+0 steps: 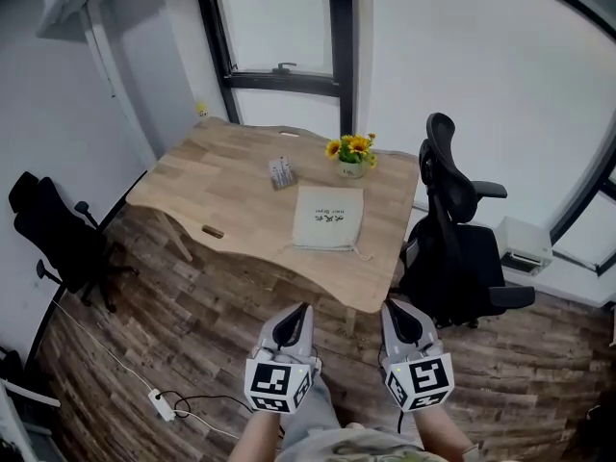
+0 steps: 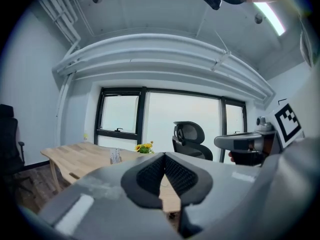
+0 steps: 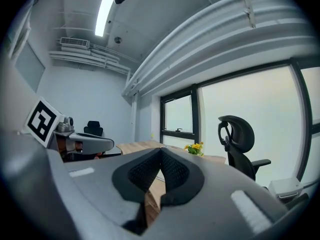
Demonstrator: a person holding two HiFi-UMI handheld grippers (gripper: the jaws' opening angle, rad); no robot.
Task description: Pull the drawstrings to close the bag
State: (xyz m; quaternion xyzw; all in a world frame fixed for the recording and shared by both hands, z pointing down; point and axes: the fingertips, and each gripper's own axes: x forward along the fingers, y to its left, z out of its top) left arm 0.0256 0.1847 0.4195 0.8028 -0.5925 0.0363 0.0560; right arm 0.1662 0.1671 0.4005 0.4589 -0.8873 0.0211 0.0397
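Bag, head view: beige cloth bag [image 1: 328,218], flat and rectangular, with dark print on its upper face. It lies on the wooden tabletop [image 1: 221,205] near the front edge, just in front of the flower pot [image 1: 352,157].
Drawstring, head view: thin cord [image 1: 362,253] trails from the bag's near right corner onto the tabletop.
Grippers, head view: left hand-held gripper [image 1: 298,312] and right hand-held gripper [image 1: 396,308] are side by side at the bottom of the frame. Both are over the wood floor [image 1: 192,335], short of the tabletop and well apart from the bag. Both tips point toward the tabletop, and the marker cubes face the camera.
Surroundings, head view: black office chair [image 1: 462,258] stands at the tabletop's right end.
Left gripper view: jaws are clenched, with the ribbed pads meeting at the tip and nothing between them. The body is held near level. The tabletop, flower pot and office chair lie beyond, and the right hand-held gripper shows at the right edge.
Right gripper view: jaws are clenched, pads together and empty. The body is held level. The flower pot and office chair lie beyond, and the left hand-held gripper shows at the left edge.
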